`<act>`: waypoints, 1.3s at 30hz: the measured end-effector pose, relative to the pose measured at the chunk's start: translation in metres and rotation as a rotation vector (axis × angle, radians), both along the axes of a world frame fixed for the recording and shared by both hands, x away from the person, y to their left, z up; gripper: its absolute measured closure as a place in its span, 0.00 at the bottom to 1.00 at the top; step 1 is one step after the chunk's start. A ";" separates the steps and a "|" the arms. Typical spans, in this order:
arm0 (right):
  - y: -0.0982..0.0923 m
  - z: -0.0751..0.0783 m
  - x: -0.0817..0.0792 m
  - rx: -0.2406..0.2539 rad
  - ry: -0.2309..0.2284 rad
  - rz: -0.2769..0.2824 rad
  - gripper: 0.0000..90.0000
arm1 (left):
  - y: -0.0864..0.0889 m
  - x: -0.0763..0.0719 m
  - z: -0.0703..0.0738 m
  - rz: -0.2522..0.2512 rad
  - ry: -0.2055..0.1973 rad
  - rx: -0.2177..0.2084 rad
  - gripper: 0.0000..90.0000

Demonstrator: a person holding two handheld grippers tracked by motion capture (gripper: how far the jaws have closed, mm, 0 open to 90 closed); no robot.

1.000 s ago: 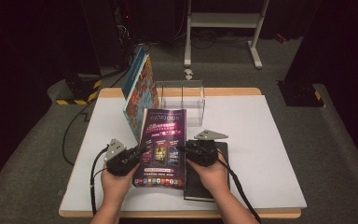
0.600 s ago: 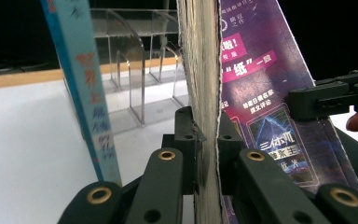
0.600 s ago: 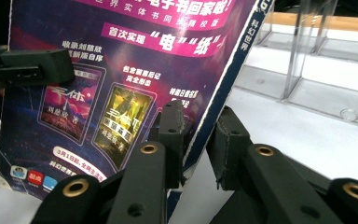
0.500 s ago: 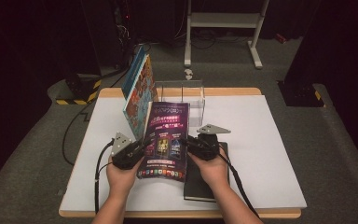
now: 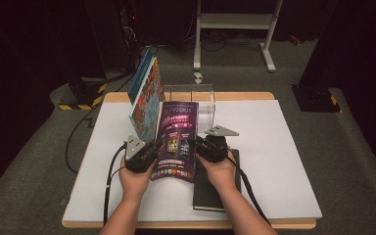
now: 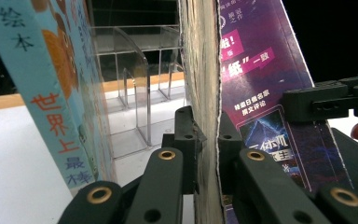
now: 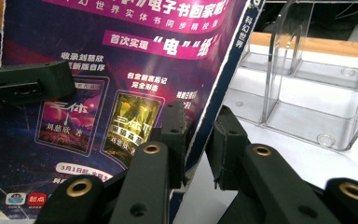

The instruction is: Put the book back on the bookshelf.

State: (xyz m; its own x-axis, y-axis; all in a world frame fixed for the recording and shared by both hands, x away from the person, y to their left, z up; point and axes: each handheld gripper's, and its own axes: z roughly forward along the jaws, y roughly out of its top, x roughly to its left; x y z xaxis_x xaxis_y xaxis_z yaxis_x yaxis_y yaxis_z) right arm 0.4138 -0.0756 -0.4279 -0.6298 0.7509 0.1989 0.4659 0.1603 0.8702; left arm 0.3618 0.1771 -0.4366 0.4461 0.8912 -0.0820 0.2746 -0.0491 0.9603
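White table (image 5: 284, 147): clear acrylic organizer (image 5: 198, 100) at the far edge, blue picture book (image 5: 144, 98) already leaning at its left. Purple magazine (image 5: 178, 139) is lifted upright in front of it, not yet slotted. Left gripper (image 6: 208, 140) clamps its page edge; right gripper (image 7: 198, 135) pinches the spine side. Black notebook (image 5: 215, 188) awaits, flat on the table.

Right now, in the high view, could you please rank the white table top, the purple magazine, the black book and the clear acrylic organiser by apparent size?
1. White table top, by far.
2. Purple magazine.
3. Black book and clear acrylic organiser: too alike to rank, since a hand covers part of the book and the magazine hides part of the organiser.
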 end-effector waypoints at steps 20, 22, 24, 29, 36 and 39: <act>0.000 0.005 -0.034 0.018 -0.073 0.028 0.89 | 0.014 -0.027 -0.004 -0.031 -0.038 -0.032 0.93; 0.000 0.005 -0.038 0.016 -0.081 0.031 0.89 | 0.015 -0.029 -0.004 -0.035 -0.039 -0.035 0.93; 0.000 0.005 -0.041 0.015 -0.091 0.032 0.89 | 0.015 -0.033 -0.004 -0.038 -0.043 -0.033 0.93; -0.002 0.004 -0.049 0.023 -0.107 0.038 0.90 | 0.017 -0.040 -0.005 -0.045 -0.052 -0.030 0.93; -0.003 0.003 -0.058 0.035 -0.120 0.058 0.91 | 0.021 -0.050 -0.007 -0.046 -0.055 -0.028 0.92; -0.003 0.003 -0.062 0.040 -0.127 0.065 0.91 | 0.023 -0.054 -0.009 -0.045 -0.060 -0.026 0.92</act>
